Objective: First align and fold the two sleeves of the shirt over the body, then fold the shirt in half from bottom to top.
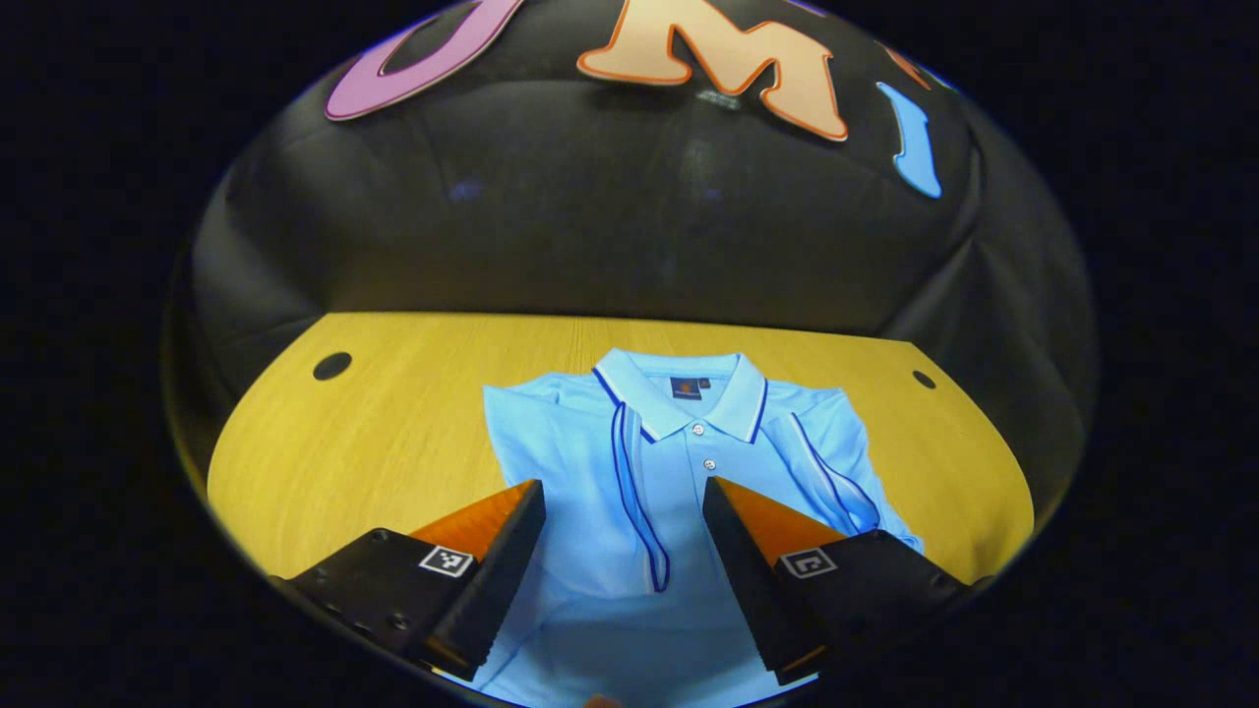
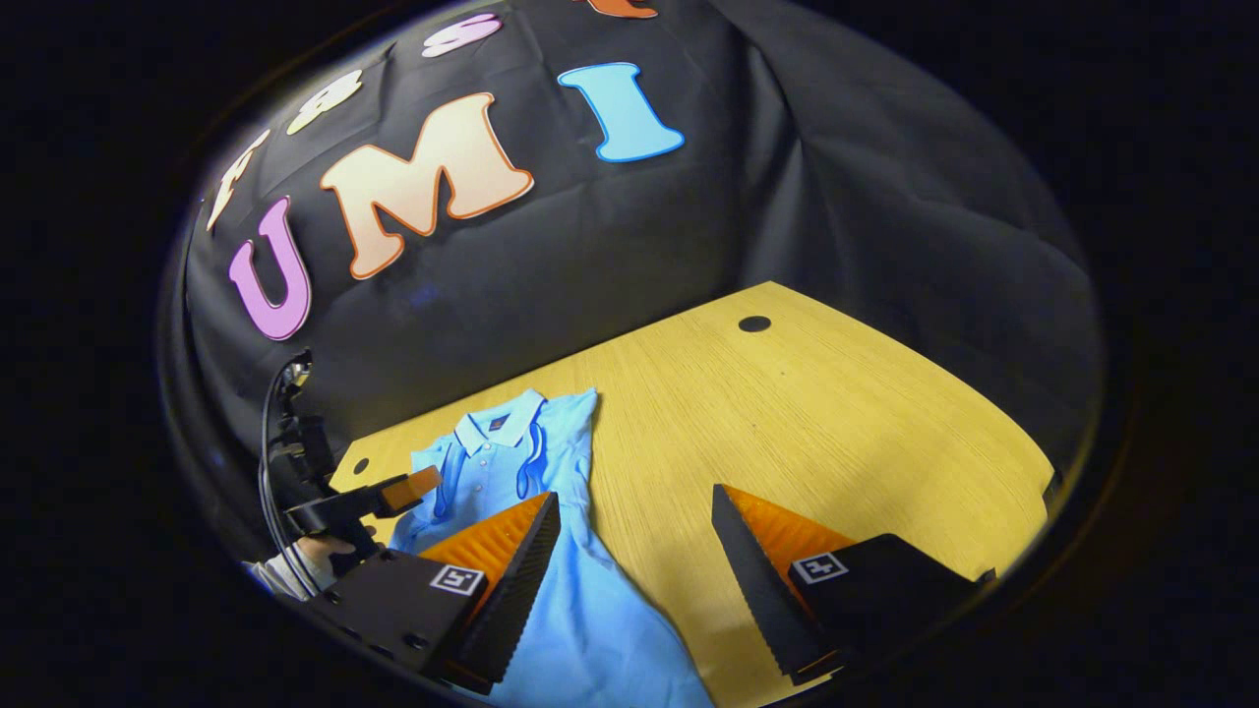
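Left gripper view: left gripper (image 1: 624, 497) open over the centred shirt (image 1: 679, 462). Right gripper view: right gripper (image 2: 634, 511) open, shirt lower left on the tabletop (image 2: 836, 423).

No legible text. Small dark neck label (image 1: 687, 388) inside the collar of the light-blue polo shirt (image 1: 629, 492): too small to read. Square black-and-white marker patches (image 1: 446, 561) on the tongs: patterns, not words.

Both views face the wall, sharing the shirt (image 1: 639, 472) and table (image 1: 393, 413)
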